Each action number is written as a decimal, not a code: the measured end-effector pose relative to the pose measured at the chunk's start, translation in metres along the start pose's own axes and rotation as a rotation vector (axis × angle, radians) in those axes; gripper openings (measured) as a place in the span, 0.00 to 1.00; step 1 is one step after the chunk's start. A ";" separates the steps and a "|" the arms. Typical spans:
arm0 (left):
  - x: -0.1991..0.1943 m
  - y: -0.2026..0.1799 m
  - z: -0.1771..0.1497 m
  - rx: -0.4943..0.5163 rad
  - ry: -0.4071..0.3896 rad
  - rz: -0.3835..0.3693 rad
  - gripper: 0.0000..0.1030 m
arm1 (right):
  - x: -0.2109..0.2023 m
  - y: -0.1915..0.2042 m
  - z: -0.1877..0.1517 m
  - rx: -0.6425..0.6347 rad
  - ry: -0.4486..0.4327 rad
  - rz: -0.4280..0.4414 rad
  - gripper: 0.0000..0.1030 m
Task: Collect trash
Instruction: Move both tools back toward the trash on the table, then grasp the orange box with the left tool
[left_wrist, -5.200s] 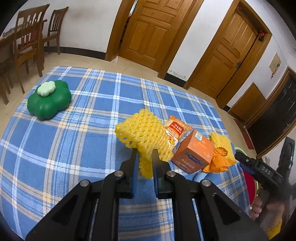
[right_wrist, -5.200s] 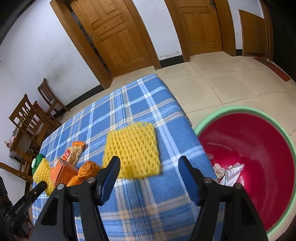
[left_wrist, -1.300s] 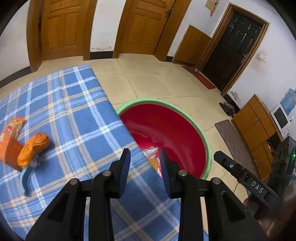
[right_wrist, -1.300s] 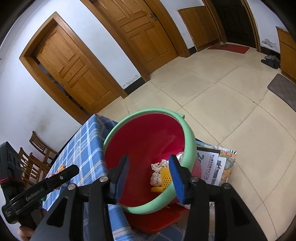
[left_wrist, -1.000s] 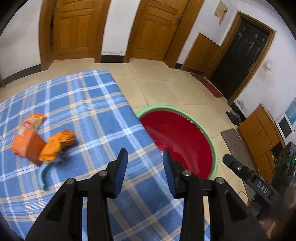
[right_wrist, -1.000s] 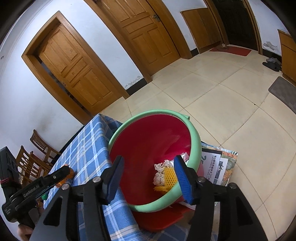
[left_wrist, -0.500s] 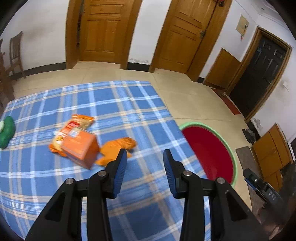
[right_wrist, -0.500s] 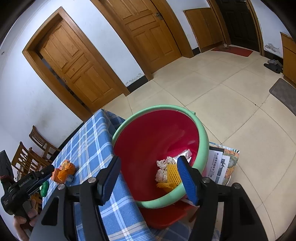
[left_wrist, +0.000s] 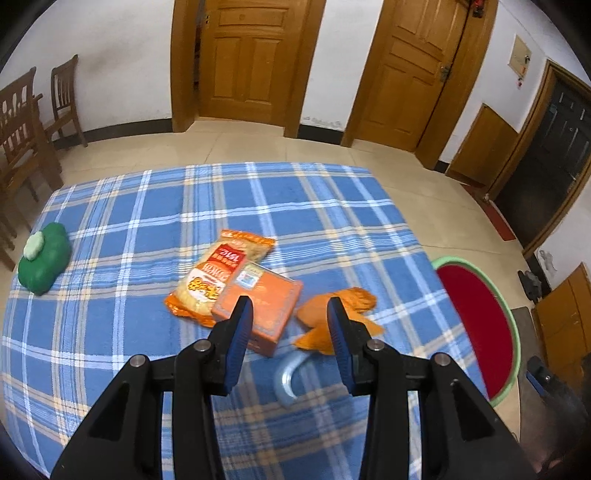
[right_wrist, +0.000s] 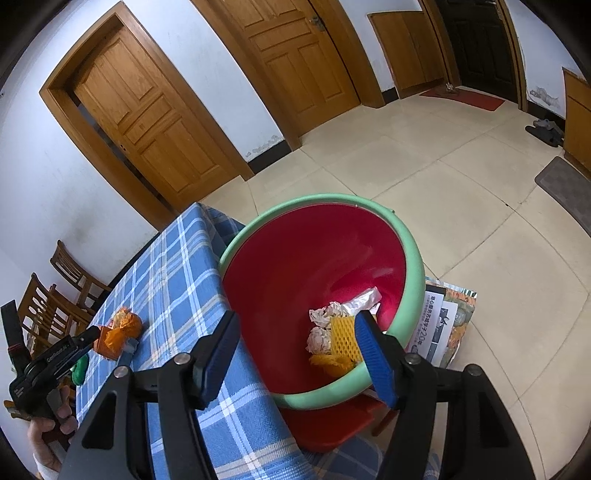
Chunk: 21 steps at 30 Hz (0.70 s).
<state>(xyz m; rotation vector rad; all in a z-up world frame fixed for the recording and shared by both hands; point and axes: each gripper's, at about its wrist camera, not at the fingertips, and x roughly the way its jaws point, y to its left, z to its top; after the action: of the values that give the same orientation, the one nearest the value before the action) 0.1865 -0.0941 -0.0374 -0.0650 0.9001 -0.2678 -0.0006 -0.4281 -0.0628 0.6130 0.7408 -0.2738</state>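
A: Left gripper pose? Go left to right.

B: Above the blue plaid tablecloth, pointing forward and down at the trash. Fingers spread apart, nothing between them. On the cloth: at 9 o'clock, one green clover-shaped object. Near centre, one orange snack bag, its near edge lying under one orange box. Just right of the box, at 3 o'clock from it, one crumpled orange wrapper. A grey curved piece lies at 6 o'clock from the wrapper; cannot tell what it is.

A: Right gripper?

B: Hovers over the red basin, which has a green rim and stands off the table's edge. Jaws wide apart, empty. The person's left hand shows at 8 o'clock, gripping the other tool.

A: Count in the basin?

B: One yellow foam net, one crumpled white paper wad, one silvery wrapper, one orange-yellow scrap. One printed paper lies on the floor at 3 o'clock from the basin.
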 end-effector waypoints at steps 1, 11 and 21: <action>0.000 0.001 0.000 0.006 -0.014 0.017 0.41 | 0.001 0.000 0.000 0.000 0.002 -0.001 0.65; 0.008 0.004 0.001 0.057 -0.046 0.079 0.55 | 0.008 0.005 -0.004 -0.002 0.023 -0.008 0.66; 0.028 0.013 -0.007 0.016 0.009 0.052 0.56 | 0.009 0.005 -0.005 -0.005 0.032 -0.007 0.66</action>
<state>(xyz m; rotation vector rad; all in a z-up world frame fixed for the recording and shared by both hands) 0.2003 -0.0880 -0.0654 -0.0255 0.9076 -0.2268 0.0047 -0.4210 -0.0699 0.6113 0.7744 -0.2688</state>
